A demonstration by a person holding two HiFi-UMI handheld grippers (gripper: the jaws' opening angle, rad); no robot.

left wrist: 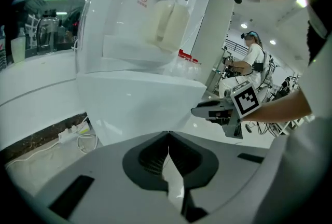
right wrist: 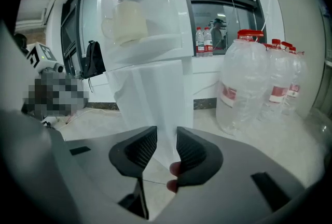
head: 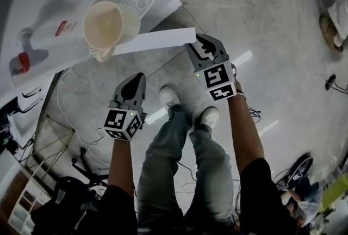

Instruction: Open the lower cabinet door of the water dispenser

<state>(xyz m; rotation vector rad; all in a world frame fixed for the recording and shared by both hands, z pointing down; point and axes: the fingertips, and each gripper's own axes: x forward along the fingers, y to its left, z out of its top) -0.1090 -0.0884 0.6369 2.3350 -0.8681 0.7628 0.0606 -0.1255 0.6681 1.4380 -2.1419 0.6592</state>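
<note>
The white water dispenser (head: 49, 16) stands at the upper left of the head view, with a cream cup (head: 111, 24) on its tray. Its lower cabinet door (head: 157, 41) stands swung out as a thin white slab. My right gripper (head: 191, 42) is shut on the door's free edge. In the right gripper view the door (right wrist: 155, 98) runs edge-on between the pads of my right gripper (right wrist: 167, 142). My left gripper (head: 136, 77) hangs lower, apart from the dispenser. Seen in its own view, my left gripper (left wrist: 168, 135) is shut and holds nothing, facing the dispenser body (left wrist: 135, 98).
Large water bottles (right wrist: 246, 83) stand on the floor right of the dispenser. A power strip (left wrist: 72, 135) and cables (head: 81, 141) lie at its left. The person's own shoes (head: 171, 98) stand between the grippers. Another person (left wrist: 251, 62) sits far behind.
</note>
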